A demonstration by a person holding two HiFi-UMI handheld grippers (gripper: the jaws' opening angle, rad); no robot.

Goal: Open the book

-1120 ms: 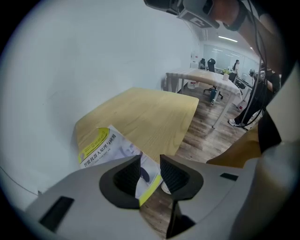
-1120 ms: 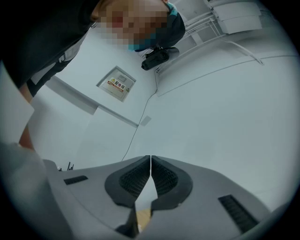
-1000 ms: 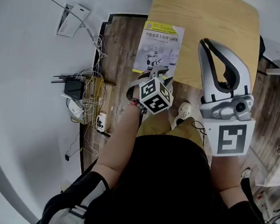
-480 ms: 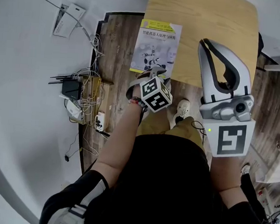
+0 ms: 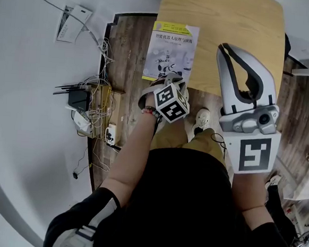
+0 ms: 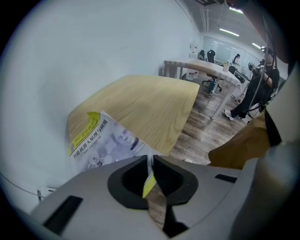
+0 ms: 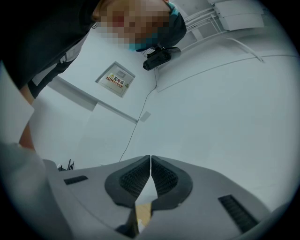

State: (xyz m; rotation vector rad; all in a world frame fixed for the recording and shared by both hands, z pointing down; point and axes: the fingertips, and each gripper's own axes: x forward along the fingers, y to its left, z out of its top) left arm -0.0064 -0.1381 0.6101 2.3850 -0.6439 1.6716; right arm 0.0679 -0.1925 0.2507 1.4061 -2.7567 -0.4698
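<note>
A closed book (image 5: 171, 47) with a pale cover and a yellow band lies on the near left corner of the wooden table (image 5: 231, 25). My left gripper (image 5: 171, 78) points steeply down at the book's near edge, its marker cube hiding the tips in the head view. In the left gripper view its jaws (image 6: 150, 158) have just been closing, and a thin edge of the book's cover (image 6: 149, 180) is pinched between the pads. The rest of the book (image 6: 101, 140) lies ahead. My right gripper (image 5: 223, 47) is held over the table, shut and empty (image 7: 150, 157).
On the wooden floor left of the table lie a black router with tangled cables (image 5: 84, 101) and a white box (image 5: 72, 22). The person's shoe (image 5: 201, 118) is under the table's near edge. Further desks and chairs (image 6: 211, 70) stand behind.
My left gripper has sunk a little onto the book's near edge. My right gripper has stayed where it was.
</note>
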